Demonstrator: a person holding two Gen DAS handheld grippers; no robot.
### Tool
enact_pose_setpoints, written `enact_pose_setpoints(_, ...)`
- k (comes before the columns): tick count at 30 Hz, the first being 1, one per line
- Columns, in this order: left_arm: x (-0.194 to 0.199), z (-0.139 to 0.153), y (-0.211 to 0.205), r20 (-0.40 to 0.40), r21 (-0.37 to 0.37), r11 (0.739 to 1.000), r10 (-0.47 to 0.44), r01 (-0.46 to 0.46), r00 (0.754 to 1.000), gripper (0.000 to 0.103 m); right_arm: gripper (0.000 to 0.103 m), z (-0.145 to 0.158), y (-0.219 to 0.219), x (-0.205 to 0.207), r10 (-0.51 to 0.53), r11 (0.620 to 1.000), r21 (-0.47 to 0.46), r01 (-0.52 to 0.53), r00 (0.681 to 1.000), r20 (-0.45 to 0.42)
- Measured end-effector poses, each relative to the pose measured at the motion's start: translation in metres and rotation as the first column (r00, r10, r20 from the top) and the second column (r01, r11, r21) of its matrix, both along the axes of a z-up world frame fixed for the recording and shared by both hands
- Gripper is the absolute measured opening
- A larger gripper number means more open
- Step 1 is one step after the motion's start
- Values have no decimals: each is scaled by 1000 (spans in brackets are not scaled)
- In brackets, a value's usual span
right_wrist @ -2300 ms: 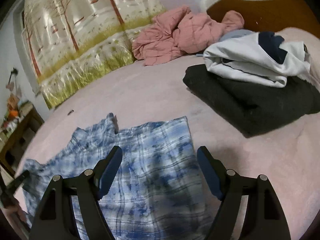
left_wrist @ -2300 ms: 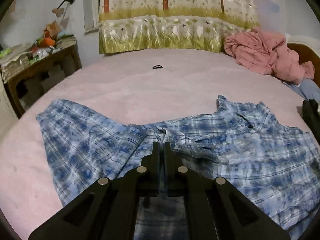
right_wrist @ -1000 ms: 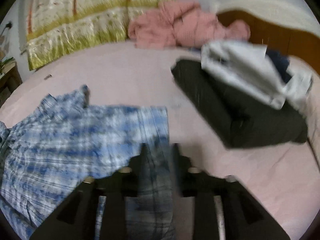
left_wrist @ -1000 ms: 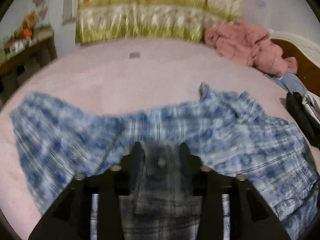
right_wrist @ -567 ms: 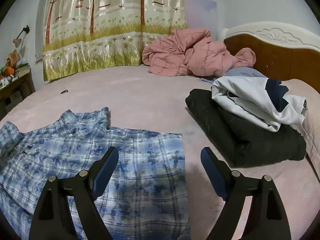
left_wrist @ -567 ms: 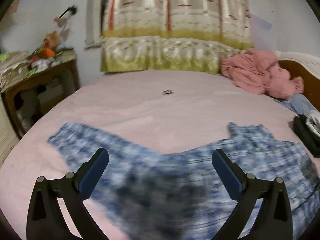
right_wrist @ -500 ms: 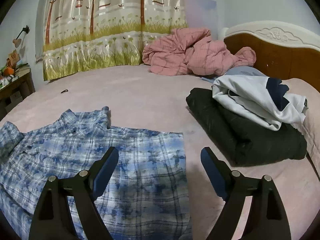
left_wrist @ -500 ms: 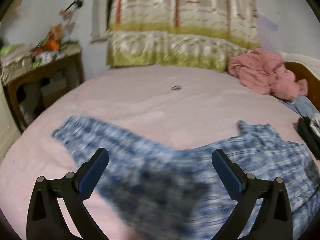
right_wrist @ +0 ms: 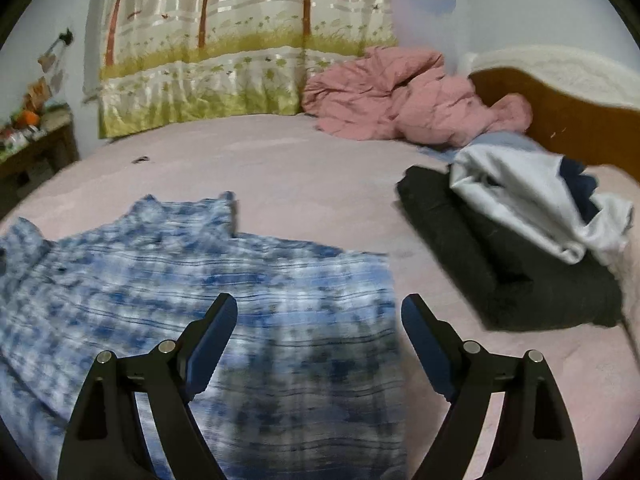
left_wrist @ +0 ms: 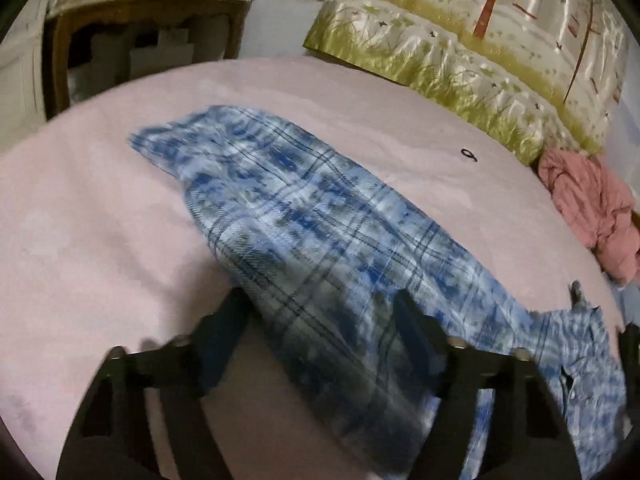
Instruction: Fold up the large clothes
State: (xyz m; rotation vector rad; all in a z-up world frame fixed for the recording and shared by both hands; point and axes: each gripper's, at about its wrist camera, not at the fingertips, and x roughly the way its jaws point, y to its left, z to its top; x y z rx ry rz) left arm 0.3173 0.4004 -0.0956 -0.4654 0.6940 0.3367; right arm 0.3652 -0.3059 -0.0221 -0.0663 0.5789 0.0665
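While jaws gape | left gripper, right gripper | over plaid shirt

Indoor light is dim and flat, with a cool cast. Both fisheye views bend straight lines hard toward the rim, and black vignette fills the corners. Motion blur smears the plaid shirt in the left view, along with the left gripper; the right view is softer on the shirt than on the right gripper. A faint sheen glints on the satin curtain. Soft shadow pools on the fabric beneath each gripper.
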Motion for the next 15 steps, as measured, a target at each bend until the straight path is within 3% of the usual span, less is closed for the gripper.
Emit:
enact_pose_setpoints(1, 2, 1, -1, 0, 9, 1000, -2, 2, 1000, 43, 86, 0, -2, 1, 9, 1000, 29, -9, 1000, -10)
enact_pose_setpoints(2, 2, 3, -2, 6, 26, 1000, 3, -3, 1000, 7, 86, -1, -4, 1, 9, 999, 42, -9, 1000, -14)
enact_pose_setpoints(3, 1, 6, -5, 20, 37, 999, -6, 5, 1000, 2, 86, -1, -5, 2, 4, 999, 46, -3, 1000, -15)
enact_pose_setpoints(6, -19, 39, -30, 136, 189, 982, -19, -8, 991, 2, 86, -3, -9, 2, -38, 999, 29, 38, 999, -8)
enact_pose_setpoints(9, -37, 84, -74, 247, 210, 976, -111, 58, 963, 2, 86, -4, -10, 4, -50, 998, 24, 50, 999, -12)
enact_pose_setpoints(10, -38, 99, -97, 252, 240, 967, -150, 89, 956, 2, 86, -5, -9, 4, -43, 999, 26, 43, 999, -17)
enact_pose_setpoints(13, -36, 134, -180, 246, 366, 907, -309, 207, 918, 2, 86, -4, -5, 3, -20, 1000, 13, 20, 1000, -14)
enact_pose_setpoints(15, -31, 145, -231, 209, 377, 885, -369, 274, 906, 3, 86, -3, -1, 0, -13, 1000, -14, 13, 1000, 0)
